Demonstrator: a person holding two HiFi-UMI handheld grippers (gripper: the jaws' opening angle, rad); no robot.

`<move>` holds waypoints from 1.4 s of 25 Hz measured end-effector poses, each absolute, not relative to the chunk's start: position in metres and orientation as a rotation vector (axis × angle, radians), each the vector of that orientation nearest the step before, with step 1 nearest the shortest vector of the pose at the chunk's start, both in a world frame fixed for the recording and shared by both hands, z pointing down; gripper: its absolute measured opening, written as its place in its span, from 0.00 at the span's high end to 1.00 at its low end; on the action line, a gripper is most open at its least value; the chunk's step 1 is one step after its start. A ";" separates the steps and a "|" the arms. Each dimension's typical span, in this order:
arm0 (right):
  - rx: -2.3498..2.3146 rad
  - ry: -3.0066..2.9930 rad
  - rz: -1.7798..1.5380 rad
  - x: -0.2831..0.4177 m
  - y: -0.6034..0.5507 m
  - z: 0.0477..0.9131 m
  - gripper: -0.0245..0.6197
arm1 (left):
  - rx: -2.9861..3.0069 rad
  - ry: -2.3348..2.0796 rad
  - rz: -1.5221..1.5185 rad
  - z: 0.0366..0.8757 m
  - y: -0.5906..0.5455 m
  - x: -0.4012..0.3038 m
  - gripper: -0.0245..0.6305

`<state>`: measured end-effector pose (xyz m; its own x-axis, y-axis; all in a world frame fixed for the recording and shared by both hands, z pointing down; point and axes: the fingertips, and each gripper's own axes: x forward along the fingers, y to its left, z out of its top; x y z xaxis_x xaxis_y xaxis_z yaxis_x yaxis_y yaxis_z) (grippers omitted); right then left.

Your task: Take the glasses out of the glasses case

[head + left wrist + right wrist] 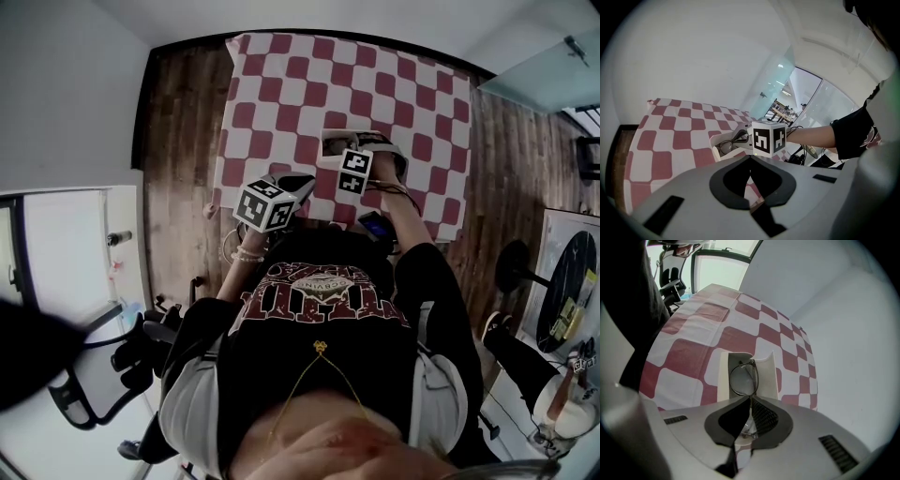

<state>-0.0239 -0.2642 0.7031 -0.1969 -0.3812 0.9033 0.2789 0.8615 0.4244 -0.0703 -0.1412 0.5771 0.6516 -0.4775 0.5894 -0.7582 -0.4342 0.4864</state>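
An open cream glasses case [723, 376] lies on the red-and-white checked tablecloth [693, 348]. Thin dark-rimmed glasses [744, 378] stand over the case, and my right gripper [750, 401] is shut on them near the bridge. One lens shows past the jaws; the other is half hidden behind the pads. In the head view the right gripper [361, 142] is over the case [336, 142] at mid-table. My left gripper [300, 181] hovers at the table's near edge, to the left of the case, shut on nothing. The left gripper view shows the glasses [725, 146] in the case [716, 152].
The cloth covers a table [281, 94] that stands on a wooden floor [183, 141]. A dark phone-like object [377, 226] lies at the near right edge. An office chair [131, 347] is at the lower left, a white wall beyond the table.
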 end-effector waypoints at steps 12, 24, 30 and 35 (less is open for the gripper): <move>0.098 -1.677 -0.606 -0.022 -0.264 0.692 0.92 | 2.103 -0.950 0.479 0.582 -0.142 -0.072 0.96; 0.113 -1.686 -0.589 -0.020 -0.262 0.678 0.92 | 2.100 -0.971 0.480 0.583 -0.147 -0.074 0.96; 0.125 -1.693 -0.588 -0.019 -0.260 0.670 0.92 | 2.096 -0.952 0.491 0.588 -0.145 -0.072 0.96; 0.135 -1.700 -0.575 -0.017 -0.258 0.660 0.92 | 2.102 -0.948 0.475 0.585 -0.145 -0.070 0.96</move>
